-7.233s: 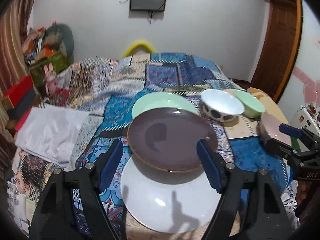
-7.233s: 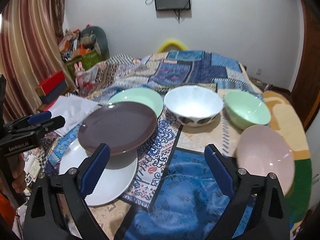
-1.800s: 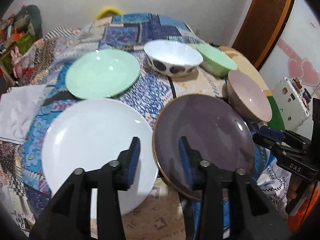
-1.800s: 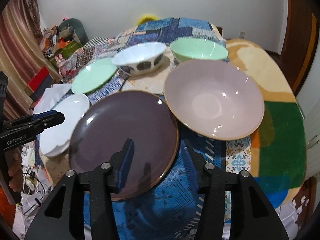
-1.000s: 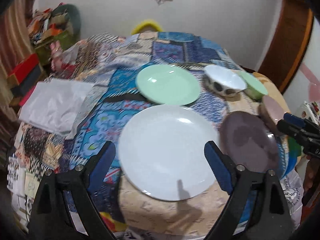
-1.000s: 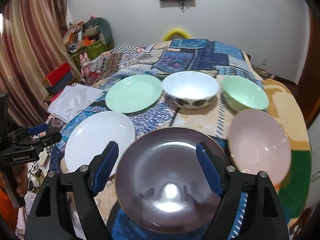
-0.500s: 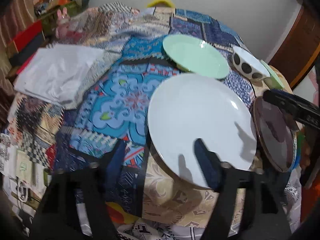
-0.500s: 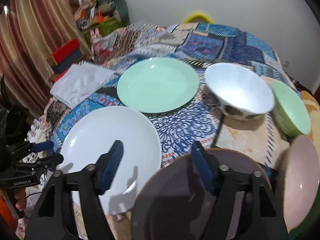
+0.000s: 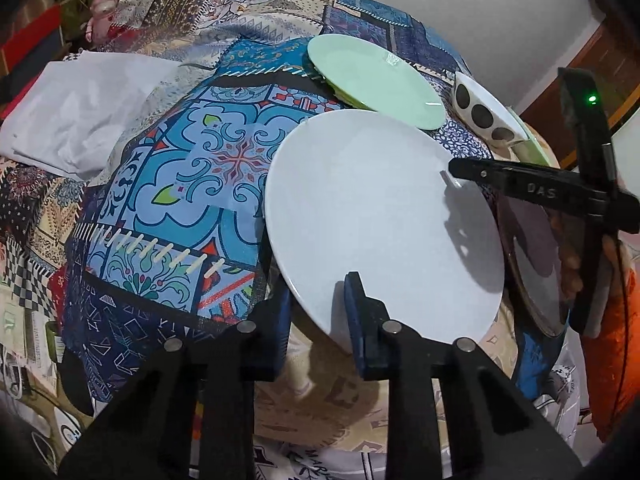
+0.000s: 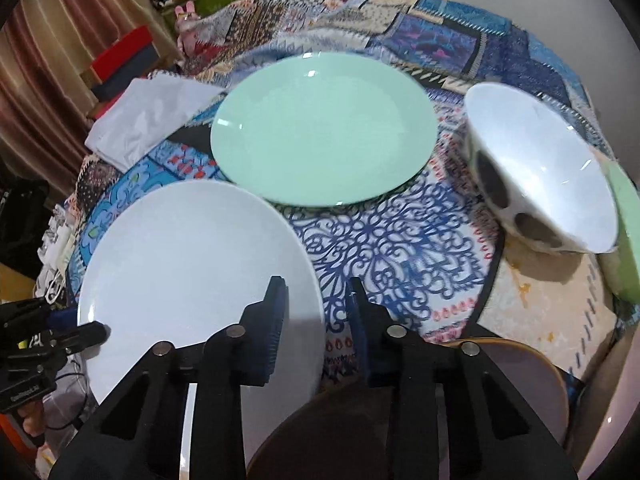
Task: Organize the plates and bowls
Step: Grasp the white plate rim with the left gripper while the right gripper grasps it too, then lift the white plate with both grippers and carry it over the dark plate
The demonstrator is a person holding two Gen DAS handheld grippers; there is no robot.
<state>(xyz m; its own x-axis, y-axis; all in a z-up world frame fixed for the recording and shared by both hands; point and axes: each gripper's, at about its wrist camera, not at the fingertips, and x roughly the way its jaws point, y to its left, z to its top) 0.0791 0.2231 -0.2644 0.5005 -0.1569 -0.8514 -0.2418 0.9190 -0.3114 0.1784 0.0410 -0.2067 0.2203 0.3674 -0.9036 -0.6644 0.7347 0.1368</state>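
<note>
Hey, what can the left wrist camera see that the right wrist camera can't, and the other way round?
Only the left wrist view: the right gripper seen from the side, at the rim of the white plate, with a green light lit on it. Only the right wrist view: the left gripper at the lower left, the curtain, and the inside of the spotted bowl. Both: the white plate, green plate, brown plate, spotted bowl and patterned cloth.

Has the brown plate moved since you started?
Yes. The brown plate came off the white plate and now sits to its right, nearer the polka-dot bowl.
</note>
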